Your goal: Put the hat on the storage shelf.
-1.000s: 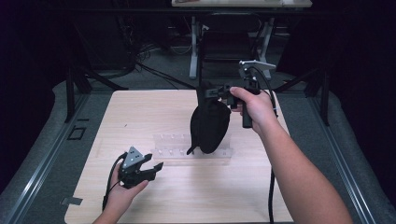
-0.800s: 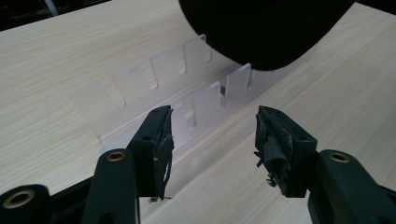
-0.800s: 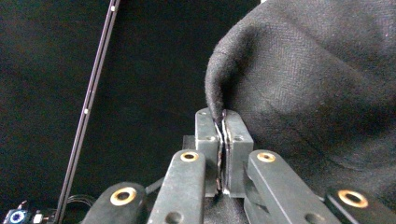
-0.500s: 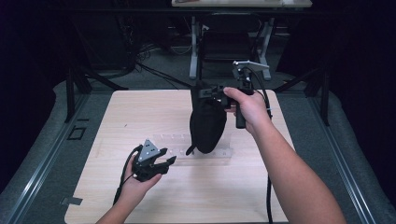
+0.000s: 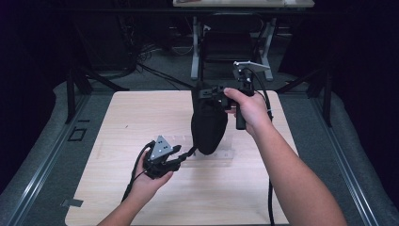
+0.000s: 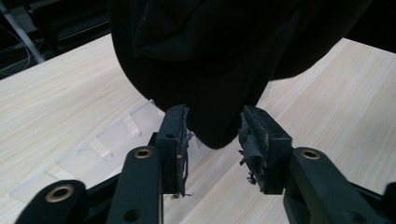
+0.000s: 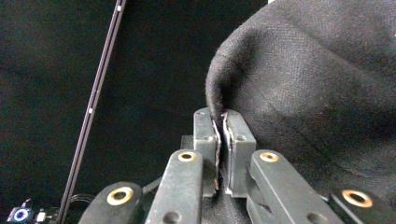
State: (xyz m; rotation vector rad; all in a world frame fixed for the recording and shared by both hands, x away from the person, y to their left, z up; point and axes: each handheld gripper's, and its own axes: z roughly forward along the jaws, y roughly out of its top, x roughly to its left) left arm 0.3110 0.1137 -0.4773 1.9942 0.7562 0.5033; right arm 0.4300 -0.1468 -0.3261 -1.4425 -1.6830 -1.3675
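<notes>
The right gripper [image 5: 203, 93] was held up above the far half of the table [image 5: 113, 122], its jaws clenched on the top edge of a black cloth [image 5: 208, 125]. In the right gripper view the two jaws stood pressed together with a thin fold of the cloth [image 7: 317, 84] pinched between them, the rest of the fabric bulging up and to the right of the jaws. From that grip the cloth hung straight down as a rounded bundle, its lowest end just above the tabletop.

The left gripper [image 5: 184, 153] sat low, near the table, just left of the cloth's bottom end and pointing toward it. In the left gripper view its jaws stood released, one on each side of the hanging tip of the cloth [image 6: 210, 70], with a gap at each pad. A clear plastic tray [image 6: 105, 144] lay flat on the table below and beyond the left jaws, under the cloth
</notes>
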